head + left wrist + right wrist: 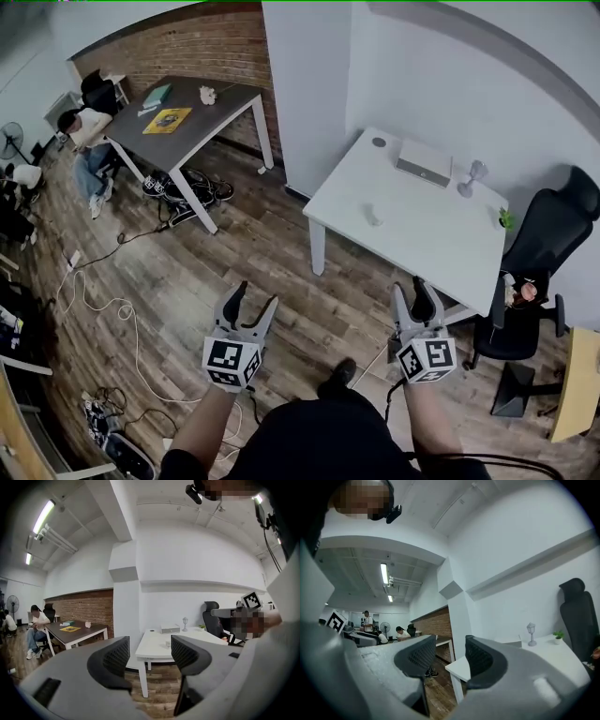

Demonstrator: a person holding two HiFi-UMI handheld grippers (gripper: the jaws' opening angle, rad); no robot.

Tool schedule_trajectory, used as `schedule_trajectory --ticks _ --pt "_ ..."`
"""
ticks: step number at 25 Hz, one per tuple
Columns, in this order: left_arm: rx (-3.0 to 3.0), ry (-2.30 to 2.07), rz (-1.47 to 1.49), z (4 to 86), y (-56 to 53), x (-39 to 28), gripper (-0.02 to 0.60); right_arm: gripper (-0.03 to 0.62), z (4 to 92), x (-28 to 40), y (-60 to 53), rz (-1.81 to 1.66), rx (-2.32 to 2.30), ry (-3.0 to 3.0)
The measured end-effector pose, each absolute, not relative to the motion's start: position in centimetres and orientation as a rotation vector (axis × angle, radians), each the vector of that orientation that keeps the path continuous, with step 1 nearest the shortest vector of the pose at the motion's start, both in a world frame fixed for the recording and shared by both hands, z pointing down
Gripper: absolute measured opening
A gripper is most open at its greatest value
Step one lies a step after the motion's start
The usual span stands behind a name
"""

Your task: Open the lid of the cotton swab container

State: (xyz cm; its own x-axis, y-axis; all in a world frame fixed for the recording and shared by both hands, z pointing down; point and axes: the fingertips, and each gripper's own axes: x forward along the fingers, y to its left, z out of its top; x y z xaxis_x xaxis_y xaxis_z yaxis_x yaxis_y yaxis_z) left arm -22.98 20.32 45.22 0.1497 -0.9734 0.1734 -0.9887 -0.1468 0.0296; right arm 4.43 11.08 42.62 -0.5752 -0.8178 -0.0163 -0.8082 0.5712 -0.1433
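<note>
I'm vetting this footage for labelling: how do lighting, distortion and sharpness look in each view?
Head view: heavy fisheye bending, dark corners, even light on the white table. Left gripper view: round black vignette, ceiling tube light blown out, left gripper looming large in the foreground. Right gripper view: same vignette, right gripper looming large, room beyond fairly clear.

Seen from the person, the left gripper [255, 295] hangs at eleven o'clock and the right gripper [410, 289] at one, both over the wooden floor [262, 246] with jaws apart and nothing between them. Farther off at one stands the white table [427, 239], which bears a grey box [424, 162] and a small pale thing [373, 217] — possibly the container. A black office chair [548, 242] sits at two and a dark table [192, 111] at eleven.
</note>
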Motion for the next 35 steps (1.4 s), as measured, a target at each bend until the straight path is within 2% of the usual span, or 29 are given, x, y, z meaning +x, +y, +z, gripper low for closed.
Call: schedule_trajectory --ticks 9,20,28,35 --pt "2.299 -1.95 0.224 44.8 10.5 -18.8 0.272 0.193 43.8 7.2 1.3 -0.208 -1.395 2.714" --pt "2.434 -1.677 0.288 49.5 -2.4 -14.4 0.272 0.192 46.2 13.1 -5.8 -0.24 -1.679 2.617" --pt "2.604 -1.335 0.446 56.9 -14.0 -11.3 0.27 0.19 44.4 14.6 -13.1 -0.169 -1.973 2.46" --pt "2.661 -1.109 0.624 64.2 -18.4 -8.8 0.27 0.19 44.2 14.7 -17.0 -0.164 -2.095 2.361"
